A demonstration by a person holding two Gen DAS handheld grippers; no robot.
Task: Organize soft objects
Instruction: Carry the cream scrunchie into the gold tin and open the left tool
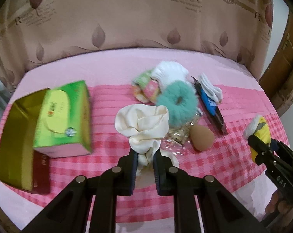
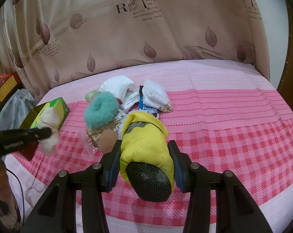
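A bed spread with a pink cloth (image 2: pixel 224 101) fills the room's near side, plain pale pink at the back and turning to pink-and-red check toward the front; behind it hangs a beige curtain (image 2: pixel 165 38) printed with leaves and lettering, with a wooden door frame at the far right; the left gripper (image 1: pixel 145 155) has its fingers closed on a cream satin scrunchie (image 1: pixel 142 124), held just above the check; the right gripper (image 2: pixel 144 149) is clamped on a yellow slipper (image 2: pixel 146 141) with a black dotted sole; the rest lies heaped mid-bed: a teal fluffy scrunchie (image 1: pixel 176 102), white socks (image 1: pixel 169 73), a brown makeup sponge (image 1: pixel 201 137); an open green tissue box (image 1: pixel 63 118) sits to the left.
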